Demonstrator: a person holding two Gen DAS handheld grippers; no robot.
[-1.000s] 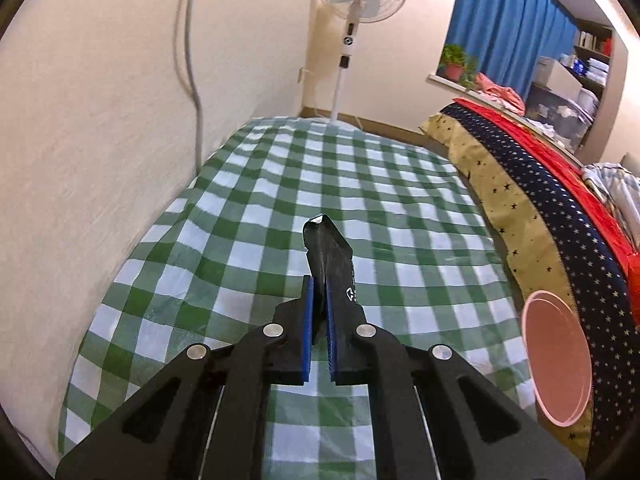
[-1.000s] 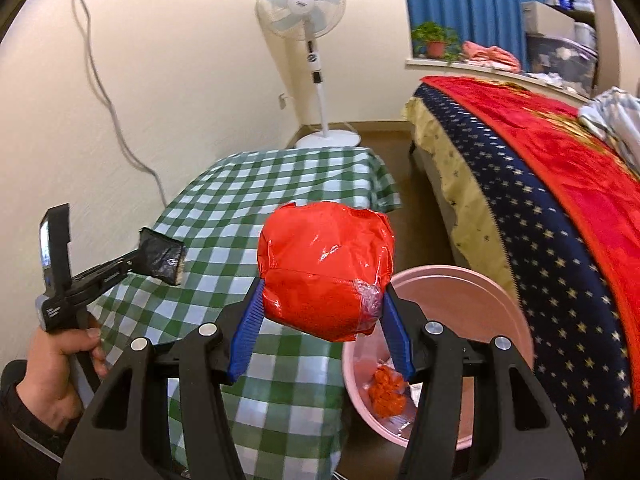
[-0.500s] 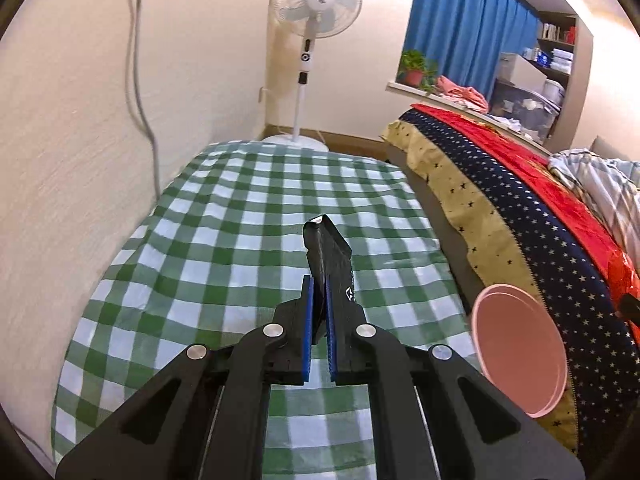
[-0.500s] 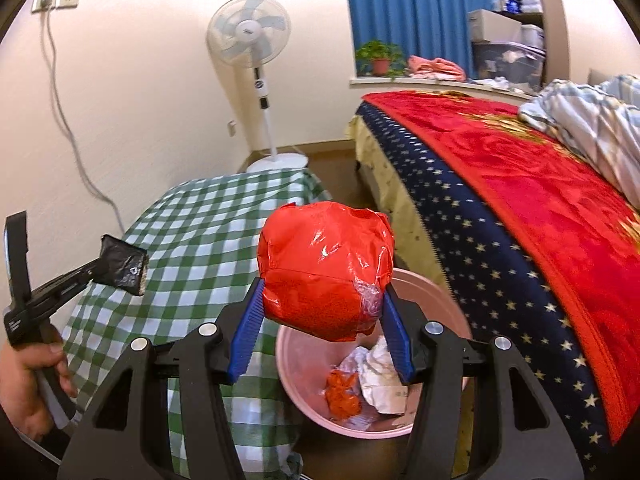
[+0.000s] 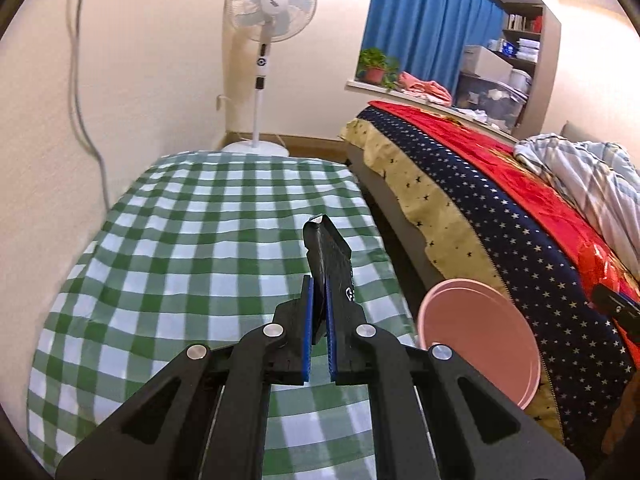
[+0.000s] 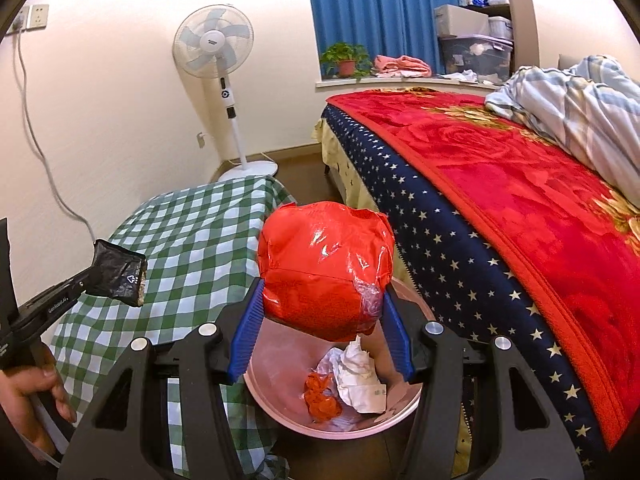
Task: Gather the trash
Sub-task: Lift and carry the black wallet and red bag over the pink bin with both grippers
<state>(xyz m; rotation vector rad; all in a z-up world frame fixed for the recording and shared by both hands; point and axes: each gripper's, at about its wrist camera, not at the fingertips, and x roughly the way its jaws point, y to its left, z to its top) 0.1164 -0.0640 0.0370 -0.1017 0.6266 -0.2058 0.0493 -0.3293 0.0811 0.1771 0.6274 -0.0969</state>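
My left gripper (image 5: 318, 312) is shut on a black wrapper (image 5: 329, 258) and holds it above the green checked table (image 5: 192, 240). It also shows in the right wrist view, where the black wrapper (image 6: 120, 273) hangs left of the bin. My right gripper (image 6: 320, 332) is shut on a puffy red bag (image 6: 324, 268) directly above the pink bin (image 6: 280, 416). The bin holds white crumpled paper (image 6: 358, 376) and orange scraps (image 6: 320, 398). In the left wrist view the pink bin (image 5: 480, 332) stands right of the table, against the bed.
A bed with a red and starred navy blanket (image 6: 500, 200) runs along the right. A standing fan (image 5: 270, 28) is at the far wall. A cable (image 5: 80, 80) hangs down the left wall. A striped quilt (image 6: 580, 96) lies on the bed.
Both grippers have swung to the right. The right gripper with the red bag has moved over the pink bin, so its inside shows. Both grips are unchanged.
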